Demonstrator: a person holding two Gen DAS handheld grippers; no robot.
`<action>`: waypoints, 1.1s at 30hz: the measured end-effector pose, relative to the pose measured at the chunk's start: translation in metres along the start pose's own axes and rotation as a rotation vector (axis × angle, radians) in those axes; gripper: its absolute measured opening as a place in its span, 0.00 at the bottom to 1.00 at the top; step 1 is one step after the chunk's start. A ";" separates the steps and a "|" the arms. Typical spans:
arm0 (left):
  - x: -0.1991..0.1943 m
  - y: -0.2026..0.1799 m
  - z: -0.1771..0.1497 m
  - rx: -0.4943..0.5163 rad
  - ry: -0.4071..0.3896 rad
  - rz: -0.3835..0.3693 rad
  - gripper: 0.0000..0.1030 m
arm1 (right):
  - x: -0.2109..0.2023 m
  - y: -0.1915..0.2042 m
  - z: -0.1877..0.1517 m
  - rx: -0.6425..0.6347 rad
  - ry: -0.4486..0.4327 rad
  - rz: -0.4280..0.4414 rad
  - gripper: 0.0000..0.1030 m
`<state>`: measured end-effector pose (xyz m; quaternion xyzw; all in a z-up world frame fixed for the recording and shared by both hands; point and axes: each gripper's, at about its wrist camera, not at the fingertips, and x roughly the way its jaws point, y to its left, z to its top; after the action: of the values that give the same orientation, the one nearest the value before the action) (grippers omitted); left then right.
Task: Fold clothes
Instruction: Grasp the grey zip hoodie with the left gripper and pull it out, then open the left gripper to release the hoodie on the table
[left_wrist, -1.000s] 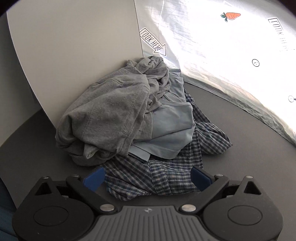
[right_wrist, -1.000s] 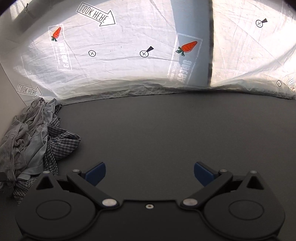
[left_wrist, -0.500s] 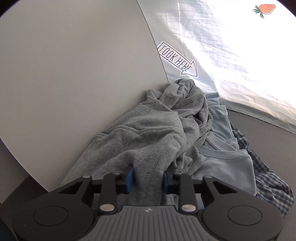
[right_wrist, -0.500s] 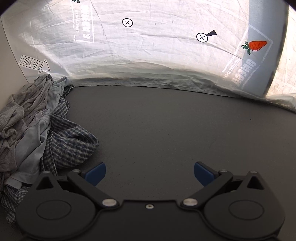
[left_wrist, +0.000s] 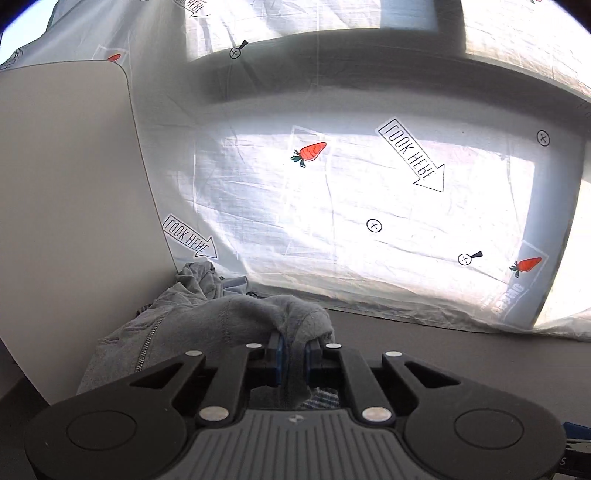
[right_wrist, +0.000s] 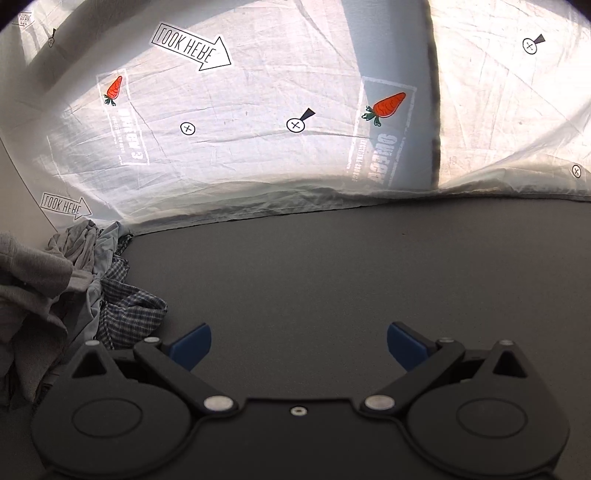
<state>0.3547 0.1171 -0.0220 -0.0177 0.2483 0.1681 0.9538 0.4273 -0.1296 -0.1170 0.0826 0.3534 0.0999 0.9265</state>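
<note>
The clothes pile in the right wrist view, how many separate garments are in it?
3 can be told apart: a grey garment at the far left, a light blue garment behind it, and a checked garment at the pile's right edge. More may be hidden underneath.

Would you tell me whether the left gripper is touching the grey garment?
Touching. The left wrist view shows the left gripper with its blue pads pinched onto a fold of the grey garment.
</note>
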 end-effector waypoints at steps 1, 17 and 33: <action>-0.020 -0.031 0.003 0.019 -0.027 -0.073 0.10 | -0.016 -0.018 0.000 0.018 -0.023 -0.013 1.00; -0.126 -0.325 -0.086 0.124 0.360 -0.782 0.41 | -0.190 -0.301 -0.026 0.153 -0.073 -0.441 1.00; -0.018 -0.221 -0.107 0.049 0.495 -0.179 0.60 | -0.059 -0.282 0.000 -0.004 0.128 -0.228 1.00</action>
<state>0.3630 -0.1095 -0.1177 -0.0569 0.4755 0.0675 0.8753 0.4201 -0.4168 -0.1430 0.0333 0.4188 -0.0002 0.9075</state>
